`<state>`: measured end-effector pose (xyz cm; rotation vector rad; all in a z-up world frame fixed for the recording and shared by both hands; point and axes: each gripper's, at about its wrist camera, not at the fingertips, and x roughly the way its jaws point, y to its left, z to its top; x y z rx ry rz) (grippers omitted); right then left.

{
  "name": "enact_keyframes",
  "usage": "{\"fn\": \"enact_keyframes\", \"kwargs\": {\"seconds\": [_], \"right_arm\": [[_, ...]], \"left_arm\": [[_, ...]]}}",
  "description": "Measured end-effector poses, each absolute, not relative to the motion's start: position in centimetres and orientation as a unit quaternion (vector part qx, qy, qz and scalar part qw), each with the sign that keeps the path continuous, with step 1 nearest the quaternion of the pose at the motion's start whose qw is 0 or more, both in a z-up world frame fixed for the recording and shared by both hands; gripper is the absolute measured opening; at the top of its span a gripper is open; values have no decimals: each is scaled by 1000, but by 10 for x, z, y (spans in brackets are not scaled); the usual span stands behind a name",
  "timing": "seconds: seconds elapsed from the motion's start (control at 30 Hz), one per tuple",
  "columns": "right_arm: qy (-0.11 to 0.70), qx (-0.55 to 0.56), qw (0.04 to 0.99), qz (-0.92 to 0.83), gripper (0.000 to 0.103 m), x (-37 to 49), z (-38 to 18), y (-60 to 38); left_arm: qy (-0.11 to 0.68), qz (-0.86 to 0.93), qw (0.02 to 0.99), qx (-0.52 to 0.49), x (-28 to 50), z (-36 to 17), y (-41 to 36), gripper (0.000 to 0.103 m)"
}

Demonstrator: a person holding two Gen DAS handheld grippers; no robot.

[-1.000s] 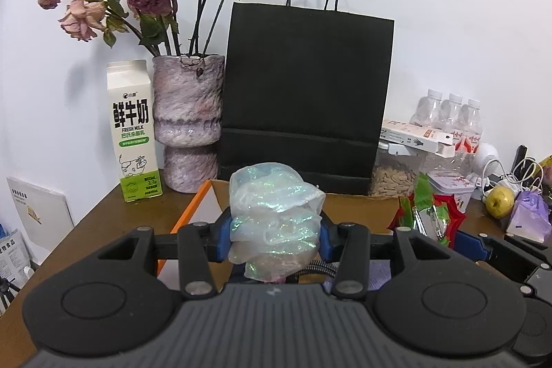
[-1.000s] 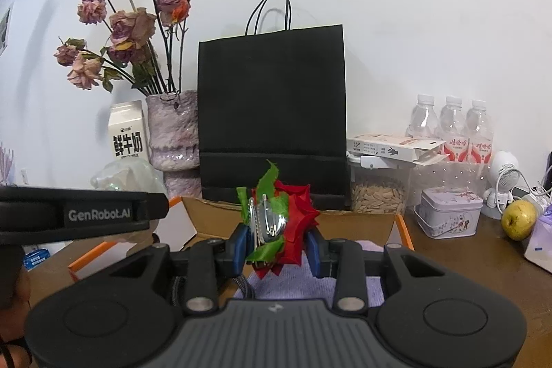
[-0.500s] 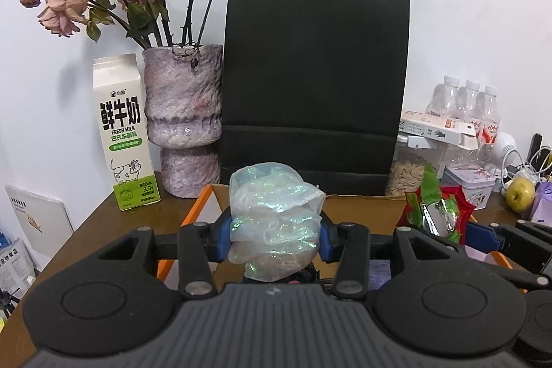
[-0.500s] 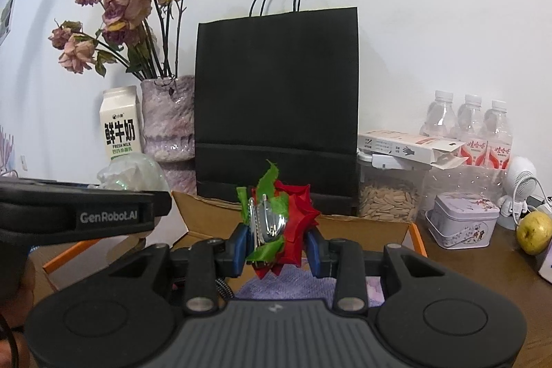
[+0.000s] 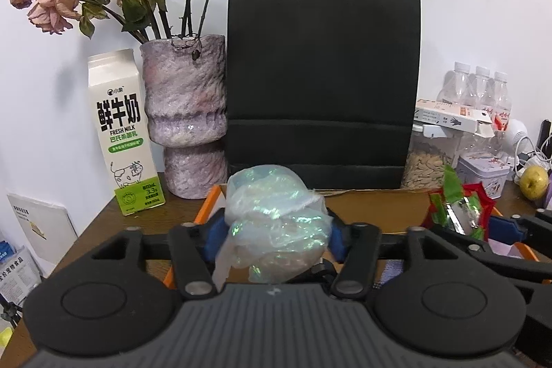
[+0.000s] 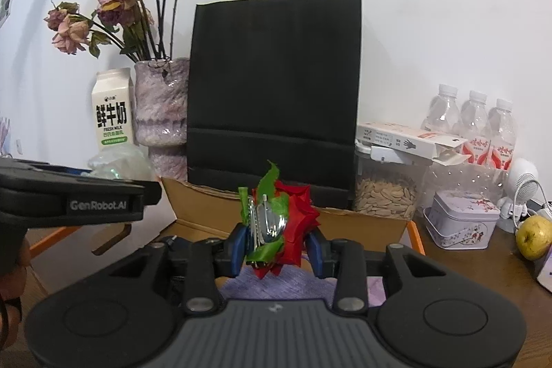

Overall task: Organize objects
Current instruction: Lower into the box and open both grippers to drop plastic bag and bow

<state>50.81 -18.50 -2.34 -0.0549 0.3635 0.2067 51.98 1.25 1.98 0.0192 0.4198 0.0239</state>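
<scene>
Your left gripper (image 5: 276, 233) carries a crumpled iridescent clear plastic bundle (image 5: 274, 226) between its blue pads (image 5: 213, 234). The jaws are opening; the bundle fills the gap and bulges up toward 12 o'clock above the fingers, and both pads appear to touch its sides. Its lower edge hangs toward 6 o'clock against the ribbed grey body.

Your right gripper (image 6: 277, 247) has a red fabric rose with green leaves and a silver pin clasp (image 6: 279, 223) between its blue fingertips (image 6: 239, 245). These jaws are opening too. The pad at 9 o'clock lies against the clasp side of the rose; the pad at 3 o'clock stands just beside the red petals, and you cannot tell from this view whether it presses on them. The rose sits upright, its green leaf tip pointing to 12 o'clock.

Both items are above an open brown cardboard box with orange edging (image 6: 372, 223), which has purple cloth (image 6: 286, 281) inside, directly under the rose. From the right wrist view your left gripper lies at 9 o'clock, with a hand (image 6: 12, 268) at its rear.

Behind the box, at 12 o'clock, stands a black paper carrier bag (image 5: 322, 81). At 10 o'clock are a mottled purple vase of dried roses (image 5: 184, 112) and a white-and-green milk carton (image 5: 120, 130).
</scene>
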Motion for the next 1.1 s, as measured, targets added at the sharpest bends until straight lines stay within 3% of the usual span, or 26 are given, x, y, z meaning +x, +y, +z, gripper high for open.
{"fn": "enact_keyframes", "kwargs": {"seconds": [0.03,0.1,0.13,0.17,0.2,0.3,1.1], "right_arm": [[181,-26,978,100,41,508,-24,-186],[181,-23,979,94,65,507,-24,-188],[181,-22,979,89,74,507,-24,-189],[180,-22,980,84,91,506,-25,-189],[178,-23,981,80,98,505,-25,-190],[177,-18,981,73,103,504,-25,-192],[165,-17,983,73,103,477,-15,-191]], "left_arm": [[206,13,978,9,519,20,13,76],[200,20,980,11,518,21,14,99],[196,24,980,12,518,22,14,103],[190,29,981,13,517,22,15,103],[190,29,981,13,518,22,16,103],[194,29,981,8,520,21,18,103],[192,29,981,3,492,24,25,103]]}}
